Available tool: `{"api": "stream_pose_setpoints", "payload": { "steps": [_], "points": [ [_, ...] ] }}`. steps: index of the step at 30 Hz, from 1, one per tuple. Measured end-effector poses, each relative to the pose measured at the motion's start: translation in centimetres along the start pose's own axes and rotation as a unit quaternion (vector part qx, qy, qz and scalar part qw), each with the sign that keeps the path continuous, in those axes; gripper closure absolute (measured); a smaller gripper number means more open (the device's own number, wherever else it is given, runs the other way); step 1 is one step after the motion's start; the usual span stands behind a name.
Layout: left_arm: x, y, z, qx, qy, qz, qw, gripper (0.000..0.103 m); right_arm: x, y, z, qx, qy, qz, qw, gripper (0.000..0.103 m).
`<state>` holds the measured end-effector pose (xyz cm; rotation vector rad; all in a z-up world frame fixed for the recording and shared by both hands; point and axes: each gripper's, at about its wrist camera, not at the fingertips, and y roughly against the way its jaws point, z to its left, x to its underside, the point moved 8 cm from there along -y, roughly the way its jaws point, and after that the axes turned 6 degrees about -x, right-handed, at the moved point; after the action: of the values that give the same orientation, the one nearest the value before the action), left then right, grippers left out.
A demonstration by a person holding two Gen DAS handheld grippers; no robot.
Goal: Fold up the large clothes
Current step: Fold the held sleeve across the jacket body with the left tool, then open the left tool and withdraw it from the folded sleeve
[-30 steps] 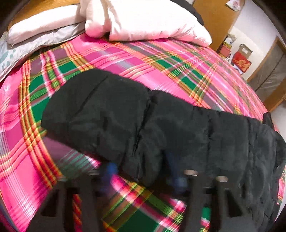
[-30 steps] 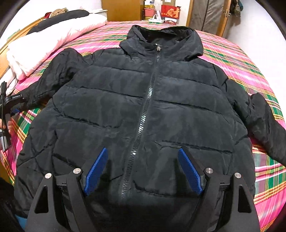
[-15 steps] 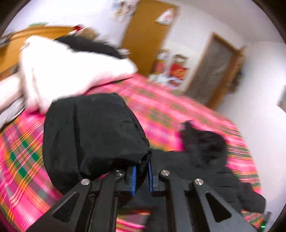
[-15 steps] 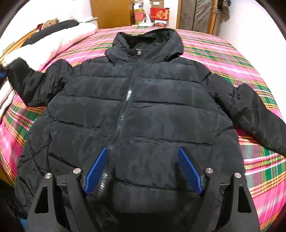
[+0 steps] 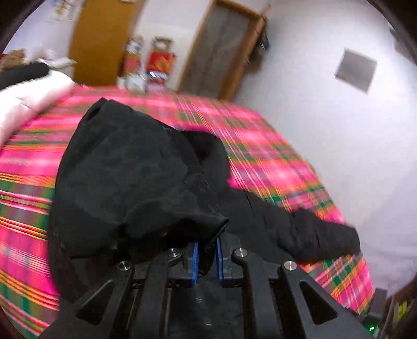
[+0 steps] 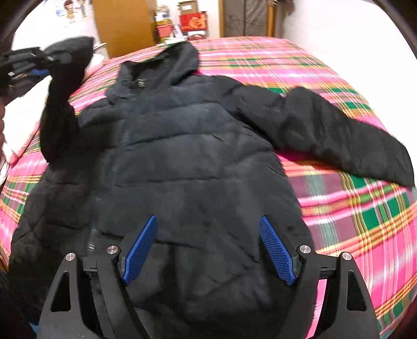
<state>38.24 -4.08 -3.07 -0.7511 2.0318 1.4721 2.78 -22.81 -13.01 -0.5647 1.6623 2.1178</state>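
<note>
A black hooded puffer jacket (image 6: 187, 156) lies front up on the pink plaid bed (image 6: 351, 208), zipped, hood toward the far wall. My left gripper (image 5: 207, 256) is shut on the cuff of the jacket's left sleeve (image 5: 125, 167) and holds it up in the air; it also shows in the right wrist view (image 6: 39, 70) at the upper left, with the sleeve (image 6: 60, 104) hanging from it. My right gripper (image 6: 208, 250) is open and empty, just above the jacket's hem. The other sleeve (image 6: 338, 138) lies spread out on the bed to the right.
White pillows and bedding (image 5: 23, 99) lie at the left side of the bed. A wooden door (image 6: 122, 23), red boxes (image 6: 192, 22) and a second door (image 5: 221, 47) stand by the far wall. A white wall (image 5: 351, 130) runs along the bed's right side.
My left gripper closed on the sleeve cuff, lifted it off the bed and swung it up toward the jacket's body. My right gripper stayed open and shifted slightly right over the hem.
</note>
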Motion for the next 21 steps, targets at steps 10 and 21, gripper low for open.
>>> {"api": "stream_pose_setpoints", "payload": {
  "steps": [10, 21],
  "points": [
    [6.7, -6.8, -5.1, 0.061, -0.019, 0.094, 0.9935, 0.035, 0.9, -0.9, -2.3, 0.004, -0.024, 0.005, 1.000, 0.022],
    [2.7, 4.9, -0.2, 0.057, 0.000, -0.002, 0.9984, 0.030, -3.9, 2.1, 1.6, -0.021, -0.007, -0.070, 0.997, 0.022]
  ]
}}
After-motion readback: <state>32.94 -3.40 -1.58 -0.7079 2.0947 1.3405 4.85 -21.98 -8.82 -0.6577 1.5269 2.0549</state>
